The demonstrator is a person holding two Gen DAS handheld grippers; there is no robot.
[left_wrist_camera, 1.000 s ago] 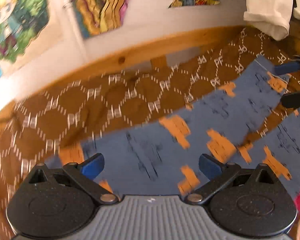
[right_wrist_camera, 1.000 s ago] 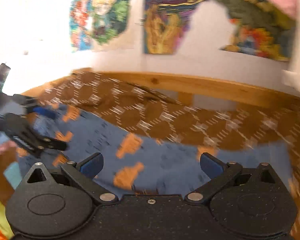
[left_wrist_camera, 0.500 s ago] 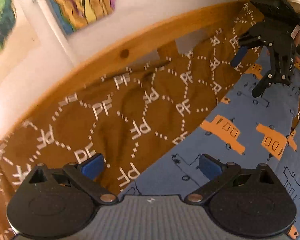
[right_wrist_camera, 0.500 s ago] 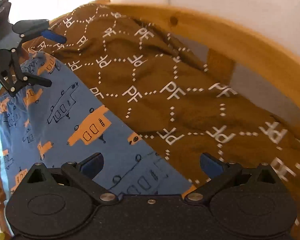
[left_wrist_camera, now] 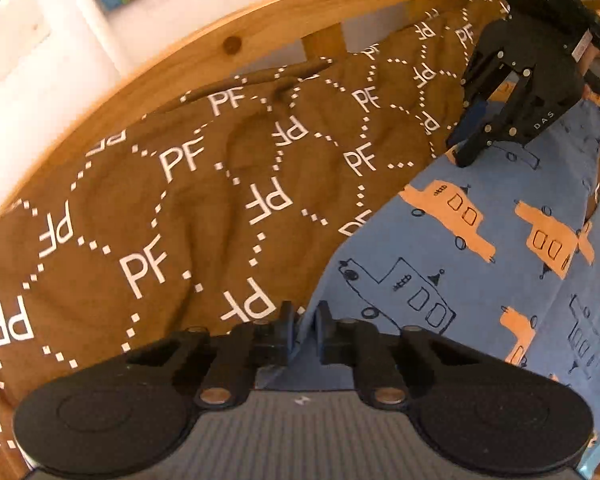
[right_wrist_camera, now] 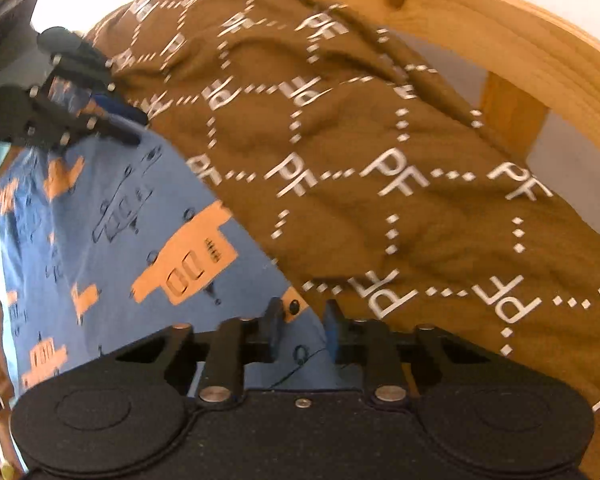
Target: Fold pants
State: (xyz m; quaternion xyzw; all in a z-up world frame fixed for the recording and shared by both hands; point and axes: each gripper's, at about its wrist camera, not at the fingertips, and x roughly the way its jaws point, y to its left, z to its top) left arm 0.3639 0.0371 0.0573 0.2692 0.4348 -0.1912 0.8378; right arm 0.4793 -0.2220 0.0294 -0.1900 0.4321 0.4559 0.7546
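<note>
Blue pants (left_wrist_camera: 480, 240) printed with orange trucks and outlined trucks lie spread flat on a brown blanket (left_wrist_camera: 180, 208) patterned with white dotted hexagons and the letters "PF". In the left wrist view the pants fill the right side of the picture and the blanket the left, and their edge runs diagonally between them. The left gripper (left_wrist_camera: 302, 328) sits at the bottom of that view with its two fingers drawn nearly together, pinching the near corner of the pants' edge where it meets the blanket. The right gripper (left_wrist_camera: 470, 136) shows at the upper right of the same view, black, tilted down onto the far corner of the same edge, its fingers close together with blue cloth between them. In the right wrist view the pants (right_wrist_camera: 100, 232) lie on the left and the blanket (right_wrist_camera: 380, 180) on the right; the right gripper (right_wrist_camera: 302, 328) at the bottom has its fingers narrowed around the cloth's corner, with a thin gap remaining on each side of the fabric. The left gripper (right_wrist_camera: 120, 124) appears at the upper left, blurred, at the other corner. A curved wooden bed rail (left_wrist_camera: 204, 60) borders the blanket's far side, with a white wall (left_wrist_camera: 40, 48) behind it.
</note>
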